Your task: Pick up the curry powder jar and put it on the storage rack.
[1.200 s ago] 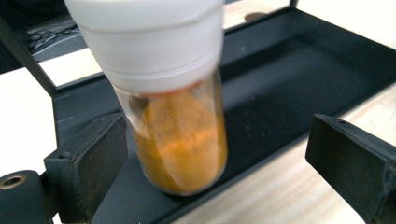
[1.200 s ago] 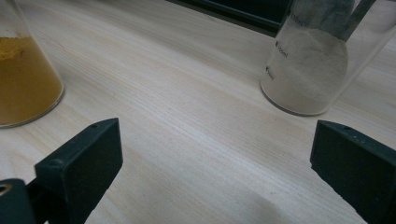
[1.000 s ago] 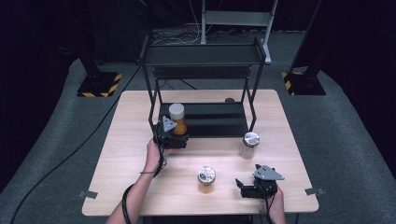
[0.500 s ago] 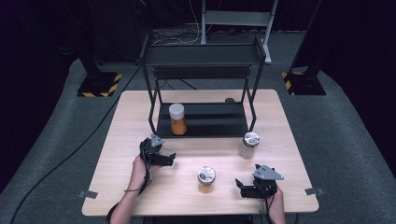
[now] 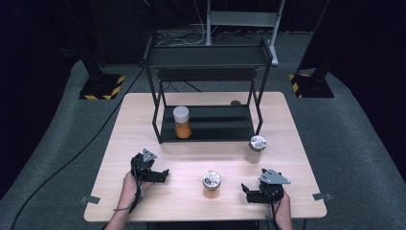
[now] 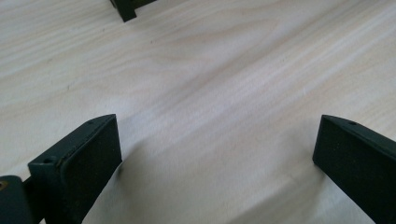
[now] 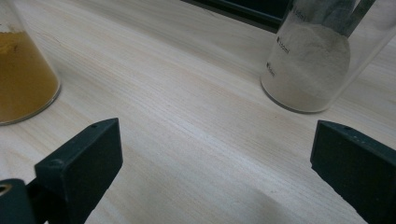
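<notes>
A jar of orange powder with a white lid [image 5: 182,122] stands on the lower shelf of the black rack [image 5: 207,123], at its left end. My left gripper [image 5: 163,176] is low over the near left of the table, well away from that jar. Its jaws have just been opening and stand open [image 6: 217,135] over bare wood. My right gripper [image 5: 246,190] rests near the front right edge, open [image 7: 217,140] with nothing between its pads. Ahead of it are a jar of yellow powder [image 7: 23,79] to its left and a jar of white powder [image 7: 308,70] to its right.
The yellow-powder jar with a metal lid [image 5: 211,183] stands between the two grippers. The white-powder jar [image 5: 255,149] stands just before the rack's right front leg. A rack foot [image 6: 126,8] shows ahead of the left gripper. The wooden table [image 5: 201,153] has edges all round.
My left gripper has drawn back from the orange jar on the lower shelf, toward the near left of the table and lower. The jar stays on the shelf. The right gripper has not moved.
</notes>
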The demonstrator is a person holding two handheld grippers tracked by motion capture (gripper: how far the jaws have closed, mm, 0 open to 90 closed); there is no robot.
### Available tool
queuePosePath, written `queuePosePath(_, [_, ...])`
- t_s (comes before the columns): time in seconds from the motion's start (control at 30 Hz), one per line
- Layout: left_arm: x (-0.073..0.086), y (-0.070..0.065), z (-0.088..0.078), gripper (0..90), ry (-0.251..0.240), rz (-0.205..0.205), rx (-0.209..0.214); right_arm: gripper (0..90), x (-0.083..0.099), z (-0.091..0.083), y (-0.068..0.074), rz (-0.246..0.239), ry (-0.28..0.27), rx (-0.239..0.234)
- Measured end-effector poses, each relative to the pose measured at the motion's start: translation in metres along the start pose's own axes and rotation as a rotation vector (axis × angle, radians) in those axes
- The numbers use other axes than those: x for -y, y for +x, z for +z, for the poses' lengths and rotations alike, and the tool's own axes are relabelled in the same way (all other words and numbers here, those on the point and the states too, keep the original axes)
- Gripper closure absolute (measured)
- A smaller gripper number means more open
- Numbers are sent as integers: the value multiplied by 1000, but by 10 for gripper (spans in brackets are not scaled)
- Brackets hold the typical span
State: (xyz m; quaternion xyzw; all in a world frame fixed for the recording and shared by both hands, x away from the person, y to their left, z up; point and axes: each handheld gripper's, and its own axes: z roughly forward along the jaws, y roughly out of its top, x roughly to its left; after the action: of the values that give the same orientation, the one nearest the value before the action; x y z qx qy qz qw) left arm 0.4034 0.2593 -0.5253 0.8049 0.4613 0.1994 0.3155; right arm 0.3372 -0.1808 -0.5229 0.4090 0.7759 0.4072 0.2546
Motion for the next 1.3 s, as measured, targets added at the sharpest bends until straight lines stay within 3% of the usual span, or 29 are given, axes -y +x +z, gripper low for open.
queuePosePath(0.13, [7,4,-4,3,-8,-23,18,16,0,0,0,0,-1,-1])
queuePosePath(0.33, [14,1,-9,3,-21,-46,-6,16,0,0,0,-1,-1,2])
queuePosePath(1.3, [15,2,-9,1,-24,-38,4,16,-1,2,0,-3,17,-2])
